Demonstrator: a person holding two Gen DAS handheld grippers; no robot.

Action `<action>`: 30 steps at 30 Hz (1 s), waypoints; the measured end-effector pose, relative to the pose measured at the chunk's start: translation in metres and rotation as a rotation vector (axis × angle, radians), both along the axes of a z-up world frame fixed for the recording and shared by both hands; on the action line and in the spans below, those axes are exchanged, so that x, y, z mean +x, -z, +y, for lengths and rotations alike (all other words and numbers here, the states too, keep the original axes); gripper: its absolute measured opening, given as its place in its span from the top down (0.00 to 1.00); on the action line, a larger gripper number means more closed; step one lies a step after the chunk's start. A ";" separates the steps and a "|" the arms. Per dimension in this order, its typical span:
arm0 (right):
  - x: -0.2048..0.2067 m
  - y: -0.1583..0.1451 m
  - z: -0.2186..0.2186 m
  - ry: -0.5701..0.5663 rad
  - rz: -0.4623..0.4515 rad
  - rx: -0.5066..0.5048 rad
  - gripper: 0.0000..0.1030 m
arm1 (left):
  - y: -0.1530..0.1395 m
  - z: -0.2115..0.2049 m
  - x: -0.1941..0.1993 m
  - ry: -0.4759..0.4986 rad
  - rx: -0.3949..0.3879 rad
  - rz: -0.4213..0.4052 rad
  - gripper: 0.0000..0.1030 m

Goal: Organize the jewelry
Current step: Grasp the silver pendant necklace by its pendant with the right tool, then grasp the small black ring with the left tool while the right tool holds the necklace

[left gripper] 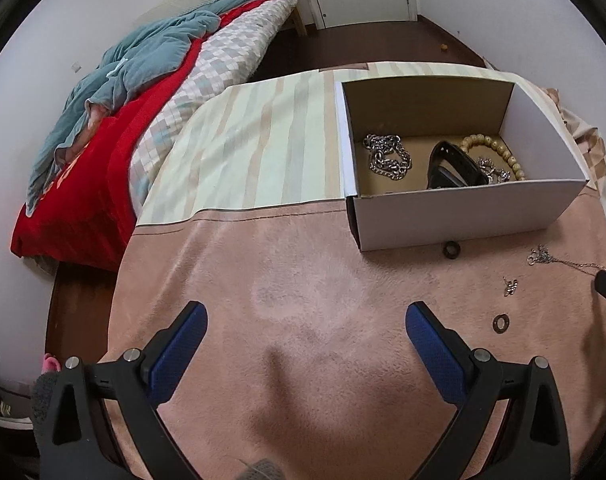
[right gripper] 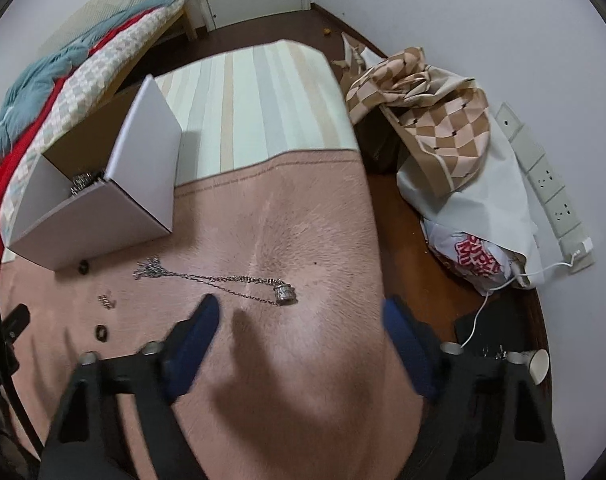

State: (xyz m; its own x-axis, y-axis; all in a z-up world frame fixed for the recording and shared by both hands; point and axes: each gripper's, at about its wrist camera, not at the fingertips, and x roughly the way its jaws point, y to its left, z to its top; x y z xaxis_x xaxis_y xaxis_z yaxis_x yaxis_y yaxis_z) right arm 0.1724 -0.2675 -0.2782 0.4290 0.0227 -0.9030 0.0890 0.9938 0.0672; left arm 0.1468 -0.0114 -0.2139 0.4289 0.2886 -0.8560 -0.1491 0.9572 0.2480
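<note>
A white cardboard box (left gripper: 455,216) sits on the pink cloth and holds a silver chain (left gripper: 387,156), a black watch (left gripper: 455,166) and a beaded bracelet (left gripper: 499,152). A silver necklace with a barrel pendant (right gripper: 285,294) lies on the cloth just ahead of my right gripper (right gripper: 301,312), which is open and empty. Two dark rings (left gripper: 451,250) (left gripper: 501,323) and a small earring (left gripper: 511,286) lie in front of the box. My left gripper (left gripper: 307,320) is open and empty over bare cloth, left of these pieces. The box also shows in the right wrist view (right gripper: 103,212).
A bed with red and teal bedding (left gripper: 115,120) stands to the left. A pile of checked fabric and bags (right gripper: 455,152) and a power strip (right gripper: 543,176) lie on the floor at the right. The surface's far half is a striped cloth (right gripper: 263,108).
</note>
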 end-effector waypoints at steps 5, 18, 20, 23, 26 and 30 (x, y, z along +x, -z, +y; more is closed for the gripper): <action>-0.001 0.004 0.000 0.003 -0.047 -0.036 0.60 | 0.006 -0.007 0.000 0.027 -0.022 0.020 0.01; -0.018 -0.022 -0.007 -0.023 -0.155 0.073 0.90 | 0.004 -0.021 -0.002 0.071 -0.079 0.023 0.01; -0.023 -0.032 -0.003 -0.038 -0.177 0.092 0.90 | 0.006 -0.021 -0.002 0.077 -0.105 0.031 0.01; -0.033 -0.049 0.003 -0.055 -0.205 0.128 0.90 | 0.009 -0.026 -0.002 0.095 -0.162 0.055 0.01; -0.041 -0.057 0.008 -0.068 -0.214 0.149 0.90 | 0.015 -0.037 -0.001 0.108 -0.209 0.081 0.02; -0.046 -0.055 0.011 -0.066 -0.204 0.151 0.90 | 0.022 -0.052 0.003 0.142 -0.252 0.089 0.02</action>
State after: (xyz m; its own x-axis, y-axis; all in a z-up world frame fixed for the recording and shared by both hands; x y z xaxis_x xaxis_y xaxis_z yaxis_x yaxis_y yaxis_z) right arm 0.1262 -0.2563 -0.2227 0.5948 0.1848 -0.7823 -0.0066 0.9743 0.2251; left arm 0.1500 -0.0635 -0.2360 0.3694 0.0047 -0.9293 0.0025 1.0000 0.0061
